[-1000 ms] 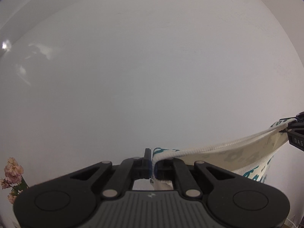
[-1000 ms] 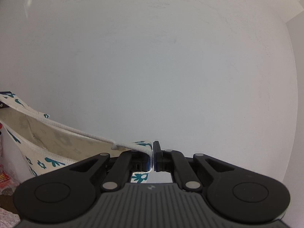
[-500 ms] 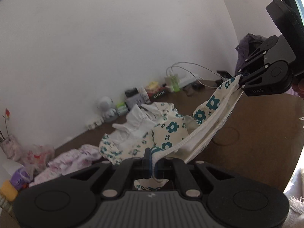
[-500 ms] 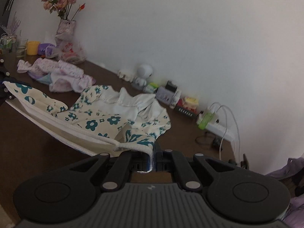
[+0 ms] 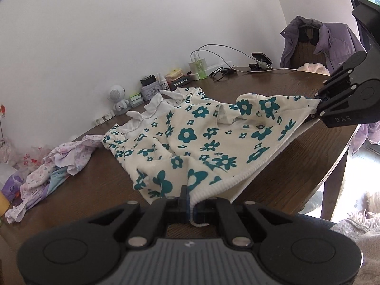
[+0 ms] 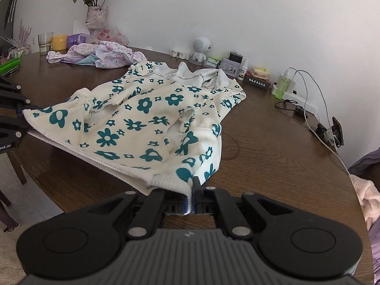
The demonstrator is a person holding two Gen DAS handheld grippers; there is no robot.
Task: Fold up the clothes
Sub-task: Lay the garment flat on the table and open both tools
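Observation:
A cream child's top with teal flowers [image 5: 201, 140] [image 6: 147, 118] lies spread over the dark wooden table [image 5: 296, 173] [image 6: 273, 147], its white frilled collar toward the wall. My left gripper [image 5: 191, 204] is shut on one corner of the ribbed hem. My right gripper [image 6: 192, 199] is shut on the other hem corner. The hem hangs stretched between them just above the table's near edge. In the left wrist view the right gripper [image 5: 315, 114] shows at the right; in the right wrist view the left gripper [image 6: 22, 116] shows at the left edge.
A heap of lilac and pink clothes [image 5: 54, 163] [image 6: 99, 55] lies beside the top. Along the wall stand a white toy robot [image 6: 200, 47], small boxes and bottles [image 6: 237, 66], a power strip with cables [image 6: 299, 95], a phone on a clip [image 6: 336, 133], and a vase of flowers [image 6: 95, 11]. A purple jacket [image 5: 332, 40] drapes a chair.
Both grippers came down from facing the bare wall to the table, carrying the top with them. It now lies spread on the wood with its hem held taut.

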